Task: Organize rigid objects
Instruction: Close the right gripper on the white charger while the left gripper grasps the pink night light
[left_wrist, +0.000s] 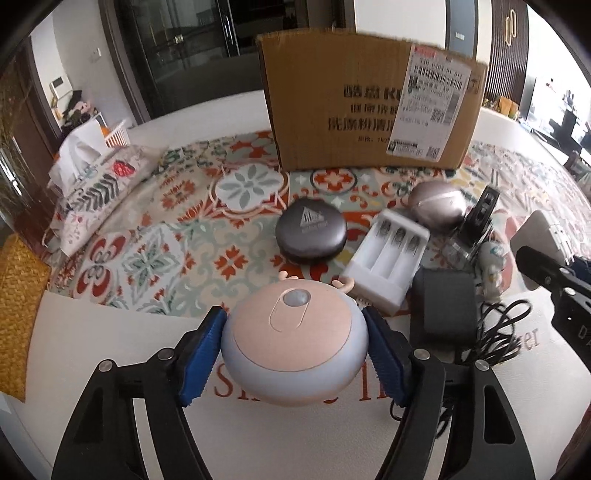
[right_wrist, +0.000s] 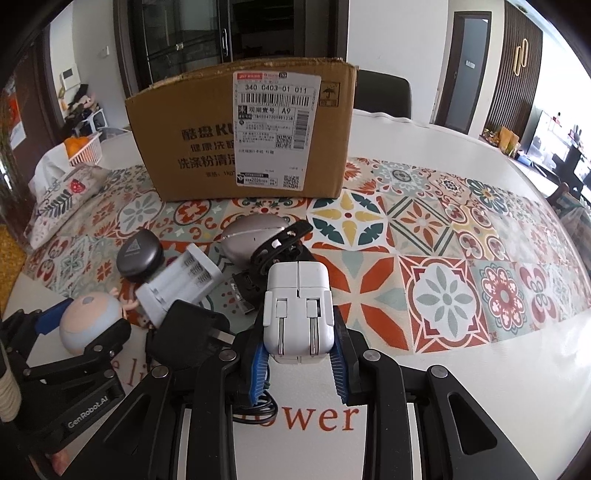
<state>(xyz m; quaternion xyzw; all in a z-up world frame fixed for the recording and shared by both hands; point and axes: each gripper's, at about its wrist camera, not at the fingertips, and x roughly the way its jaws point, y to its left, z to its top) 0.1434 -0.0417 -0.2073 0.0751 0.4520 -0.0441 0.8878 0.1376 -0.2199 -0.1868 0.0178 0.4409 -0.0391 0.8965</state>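
Right now my left gripper (left_wrist: 293, 341) has its blue-padded jaws pressed on either side of a round, pale blue dome light with a pink top (left_wrist: 294, 338), low in the centre of the left wrist view. My right gripper (right_wrist: 300, 360) clamps a white, square plug adapter with two folded prongs (right_wrist: 298, 312), at the centre of the right wrist view.

Just beyond the dome light lie a white plastic battery charger with three slots (left_wrist: 386, 258), a round dark grey case with a triangle logo (left_wrist: 311, 232) and a black power adapter with a coiled cord (left_wrist: 445, 304). Farther right sit a silvery oval case (left_wrist: 437, 203) and a black clip-like part (left_wrist: 478, 218).

Behind them all, a brown cardboard box with a white shipping label (right_wrist: 243, 133) stands upright on the patterned tile-print tablecloth (right_wrist: 424, 236), in the upper middle of both views.
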